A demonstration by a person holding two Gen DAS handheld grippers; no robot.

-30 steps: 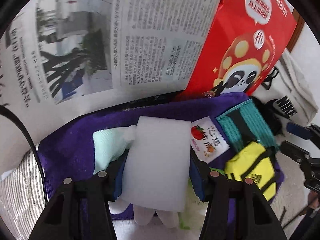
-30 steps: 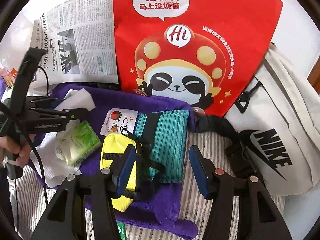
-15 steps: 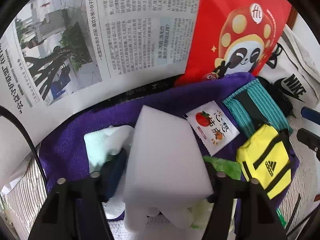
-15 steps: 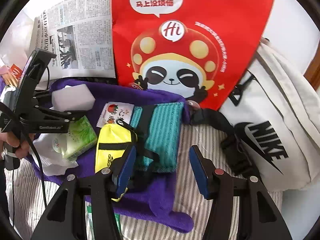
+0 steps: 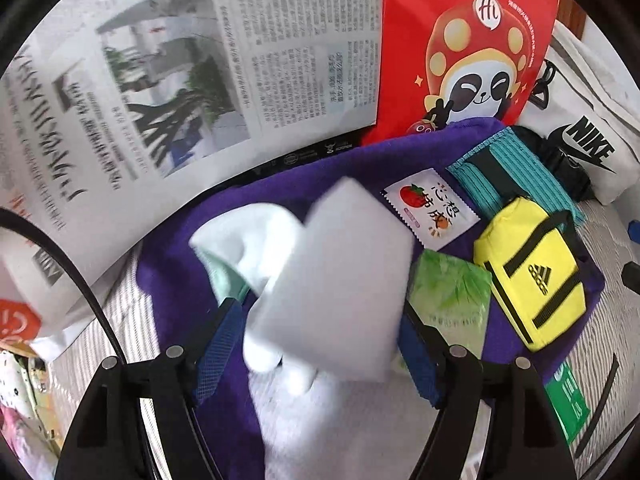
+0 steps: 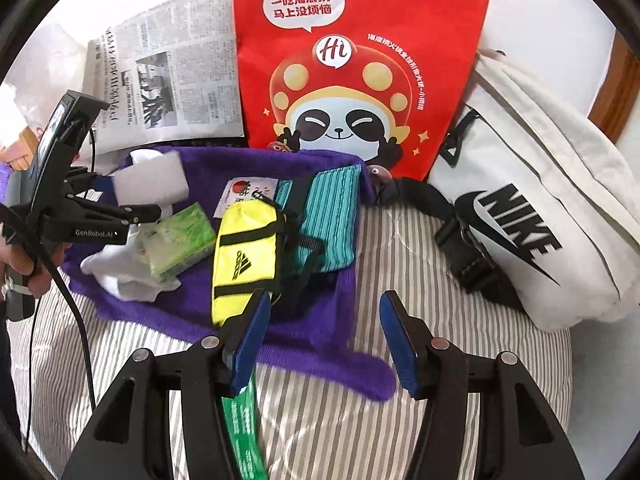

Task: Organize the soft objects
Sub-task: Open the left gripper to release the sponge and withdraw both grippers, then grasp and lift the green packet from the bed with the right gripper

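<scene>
My left gripper is shut on a white sponge block, tilted and held above a purple towel; the sponge also shows in the right wrist view. On the towel lie a white sock, a green tissue pack, a yellow Adidas pouch, a teal striped pouch and a white snack sachet. My right gripper is open and empty, above the towel's near edge, just right of the yellow pouch.
A red panda paper bag and a newspaper stand behind the towel. A white Nike bag with a black strap lies at right. A green strip lies on the striped bedding.
My left gripper lifted the sponge up and back, and the sponge tilted between the fingers. The green tissue pack under it came into view. My right gripper shifted slightly left.
</scene>
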